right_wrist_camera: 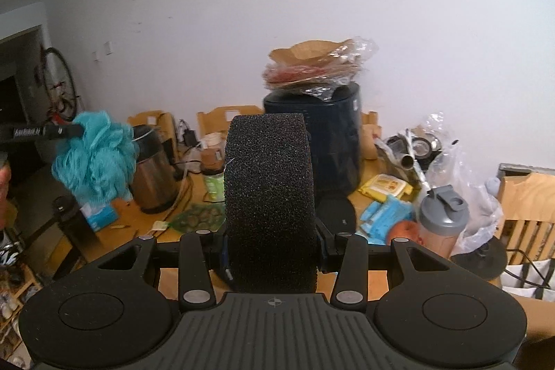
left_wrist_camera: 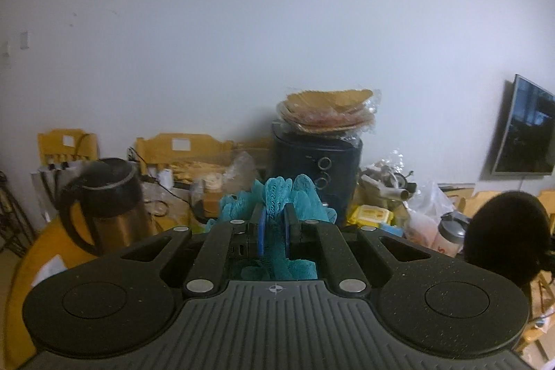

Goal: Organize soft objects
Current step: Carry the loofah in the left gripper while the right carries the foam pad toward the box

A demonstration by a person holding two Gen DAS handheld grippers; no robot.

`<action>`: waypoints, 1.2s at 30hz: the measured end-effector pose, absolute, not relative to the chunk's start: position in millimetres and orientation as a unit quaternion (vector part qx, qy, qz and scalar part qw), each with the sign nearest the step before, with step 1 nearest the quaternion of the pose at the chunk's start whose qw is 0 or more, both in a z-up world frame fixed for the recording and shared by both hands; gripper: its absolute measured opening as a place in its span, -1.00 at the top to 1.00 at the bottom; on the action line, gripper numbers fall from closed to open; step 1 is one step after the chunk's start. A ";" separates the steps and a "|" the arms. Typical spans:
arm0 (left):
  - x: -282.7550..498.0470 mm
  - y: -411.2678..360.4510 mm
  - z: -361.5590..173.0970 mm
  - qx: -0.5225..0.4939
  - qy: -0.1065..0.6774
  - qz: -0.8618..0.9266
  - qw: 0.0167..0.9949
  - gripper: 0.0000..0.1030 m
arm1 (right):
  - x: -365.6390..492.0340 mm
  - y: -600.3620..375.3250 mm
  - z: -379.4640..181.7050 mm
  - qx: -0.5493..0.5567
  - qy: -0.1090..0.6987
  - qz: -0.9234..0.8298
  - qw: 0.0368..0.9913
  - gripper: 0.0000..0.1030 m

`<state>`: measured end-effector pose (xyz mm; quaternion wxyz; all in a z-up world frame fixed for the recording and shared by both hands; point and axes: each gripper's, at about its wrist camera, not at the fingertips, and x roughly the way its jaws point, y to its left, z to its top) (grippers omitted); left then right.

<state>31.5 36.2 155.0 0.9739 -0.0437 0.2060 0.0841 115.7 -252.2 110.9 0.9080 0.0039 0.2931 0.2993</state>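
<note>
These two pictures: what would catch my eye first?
In the right view, a big black sponge block fills the middle, squeezed in the right gripper. A fluffy teal bath pouf hangs at the far left above the cluttered wooden table; the left view shows it pinched in the left gripper.

Teal mesh bath pouf (right_wrist_camera: pixel 93 158), ruffled and bunched, hangs in the air above the cluttered worktop (right_wrist_camera: pixel 138 221), pinched at its top edge, while the coarse black foam sponge block (right_wrist_camera: pixel 270 196) stands upright, squeezed at both its sides, also clear of the worktop.
</note>
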 end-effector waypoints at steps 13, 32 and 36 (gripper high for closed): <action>-9.1 5.8 183.5 -0.051 0.234 0.044 0.970 0.80 | 82.3 -255.9 116.1 0.000 0.331 0.335 0.882 0.11; 17.5 -46.2 82.1 -0.071 0.336 -0.054 0.938 0.34 | 70.8 -251.1 69.5 0.028 0.398 0.335 0.854 0.11; 6.4 -48.4 84.6 -0.054 0.321 -0.028 0.945 -0.26 | 68.4 -250.7 65.1 0.031 0.402 0.325 0.855 0.11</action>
